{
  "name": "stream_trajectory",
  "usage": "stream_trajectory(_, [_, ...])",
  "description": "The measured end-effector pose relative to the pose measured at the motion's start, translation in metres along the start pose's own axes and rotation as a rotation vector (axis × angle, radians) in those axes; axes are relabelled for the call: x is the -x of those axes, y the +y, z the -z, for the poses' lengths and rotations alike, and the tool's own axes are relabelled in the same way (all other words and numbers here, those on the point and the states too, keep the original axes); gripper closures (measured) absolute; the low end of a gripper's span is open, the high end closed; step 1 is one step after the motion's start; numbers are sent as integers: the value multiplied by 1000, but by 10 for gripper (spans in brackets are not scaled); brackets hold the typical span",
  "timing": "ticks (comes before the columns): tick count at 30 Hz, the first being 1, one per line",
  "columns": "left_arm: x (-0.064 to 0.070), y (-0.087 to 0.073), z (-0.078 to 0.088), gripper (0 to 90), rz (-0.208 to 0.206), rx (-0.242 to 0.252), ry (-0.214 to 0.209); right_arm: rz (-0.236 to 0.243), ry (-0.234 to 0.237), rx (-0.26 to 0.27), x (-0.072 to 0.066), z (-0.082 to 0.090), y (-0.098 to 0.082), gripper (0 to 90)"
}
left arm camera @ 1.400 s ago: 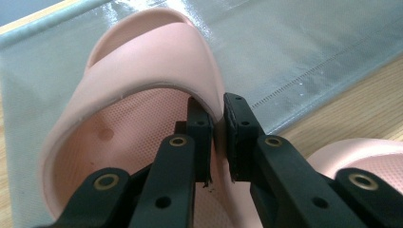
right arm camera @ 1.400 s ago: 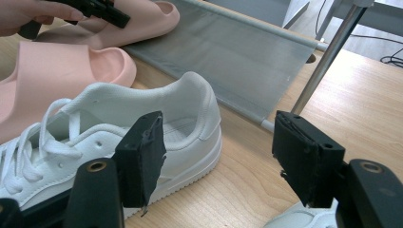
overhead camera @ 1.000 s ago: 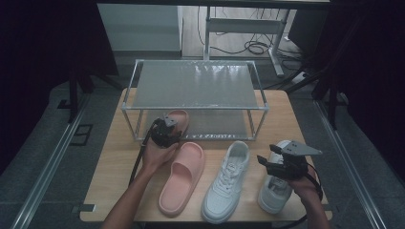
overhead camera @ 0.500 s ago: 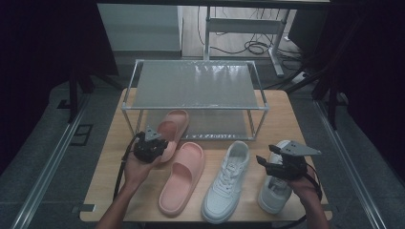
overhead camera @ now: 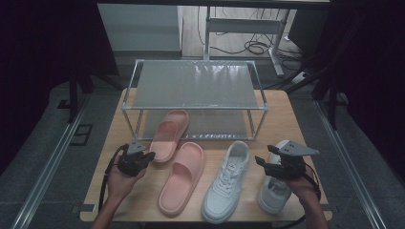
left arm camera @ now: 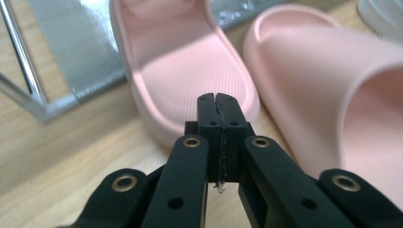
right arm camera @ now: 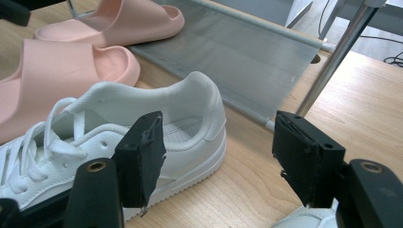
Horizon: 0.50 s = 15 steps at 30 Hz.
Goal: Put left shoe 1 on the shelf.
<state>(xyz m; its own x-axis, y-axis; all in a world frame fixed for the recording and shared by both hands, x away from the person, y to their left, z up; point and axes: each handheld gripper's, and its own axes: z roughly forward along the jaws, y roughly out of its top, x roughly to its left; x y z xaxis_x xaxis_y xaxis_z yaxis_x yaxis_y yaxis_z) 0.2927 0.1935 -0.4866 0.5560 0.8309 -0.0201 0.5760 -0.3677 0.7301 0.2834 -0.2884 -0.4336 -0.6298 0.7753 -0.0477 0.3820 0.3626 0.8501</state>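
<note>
My left gripper [overhead camera: 145, 156] [left arm camera: 218, 102] is shut and empty; its jaws have just closed with nothing between them. It hovers just short of the heel of a pink slide [overhead camera: 169, 132] [left arm camera: 185, 71], whose toe rests on the rack's lower shelf [overhead camera: 215, 125]. The second pink slide [overhead camera: 184, 174] [left arm camera: 332, 95] lies beside it on the table. My right gripper [overhead camera: 261, 162] [right arm camera: 218, 137] stands open, jaws wide, behind the heel of a white sneaker [overhead camera: 224, 183] [right arm camera: 142, 123]. The other white sneaker [overhead camera: 273, 194] lies under my right hand.
A two-tier metal rack [overhead camera: 196, 83] stands at the back of the wooden table [overhead camera: 296, 124]; its top shelf is bare. One rack post [right arm camera: 332, 61] rises close ahead of the right gripper. Dark floor, rails and cables surround the table.
My left gripper has drawn back from the slide at the rack toward the front left, and its jaws have closed empty. The right hand has kept still.
</note>
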Motion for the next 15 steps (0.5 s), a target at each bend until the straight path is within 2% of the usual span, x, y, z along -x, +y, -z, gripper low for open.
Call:
stream_trajectory(7, [3,-13,-5,900,-34,-61,-30,3,-1,-1,-1,0,0,354])
stream_trajectory(15, [4,-12,-19,900,-40,-84,-54,3,-2,-4,-1,-1,0,353])
